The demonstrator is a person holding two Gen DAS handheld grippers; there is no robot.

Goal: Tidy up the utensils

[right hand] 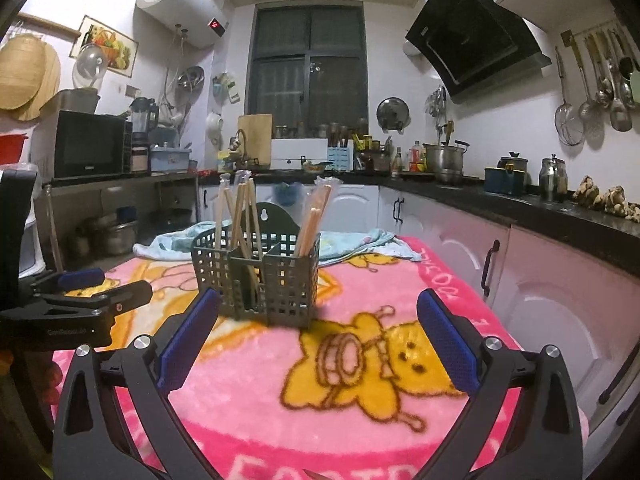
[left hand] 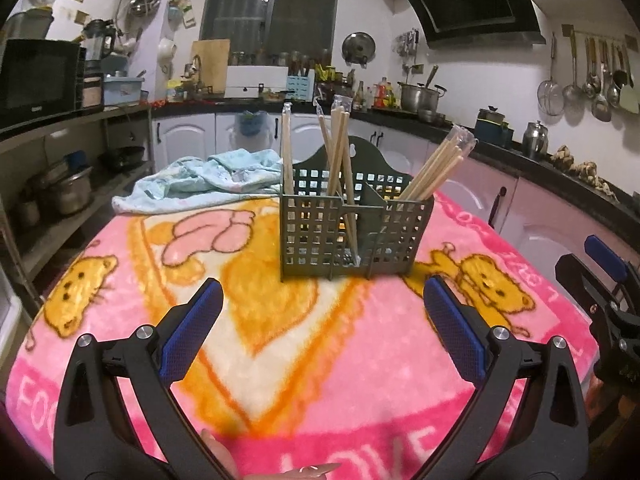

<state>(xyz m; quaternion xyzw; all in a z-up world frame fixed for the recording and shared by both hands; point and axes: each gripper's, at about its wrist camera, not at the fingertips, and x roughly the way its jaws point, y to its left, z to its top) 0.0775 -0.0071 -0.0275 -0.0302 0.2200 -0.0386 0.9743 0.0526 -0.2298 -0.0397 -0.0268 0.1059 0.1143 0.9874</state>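
A grey-green lattice utensil holder [left hand: 352,232] stands on the pink blanket-covered table [left hand: 304,380]; it also shows in the right wrist view [right hand: 260,276]. Wooden chopsticks in clear sleeves [left hand: 340,152] stand in its left compartments, and a bundle [left hand: 436,168] leans out of the right one. They also show in the right wrist view [right hand: 244,216]. My left gripper [left hand: 322,312] is open and empty, short of the holder. My right gripper [right hand: 318,320] is open and empty, just in front of the holder. The right gripper shows at the left view's right edge [left hand: 600,276]; the left gripper shows at the right view's left [right hand: 92,292].
A crumpled light-blue towel [left hand: 200,180] lies on the table behind the holder. Kitchen counters with pots and bottles [left hand: 420,96] run along the back and right. Shelves with a microwave [left hand: 36,76] stand at the left.
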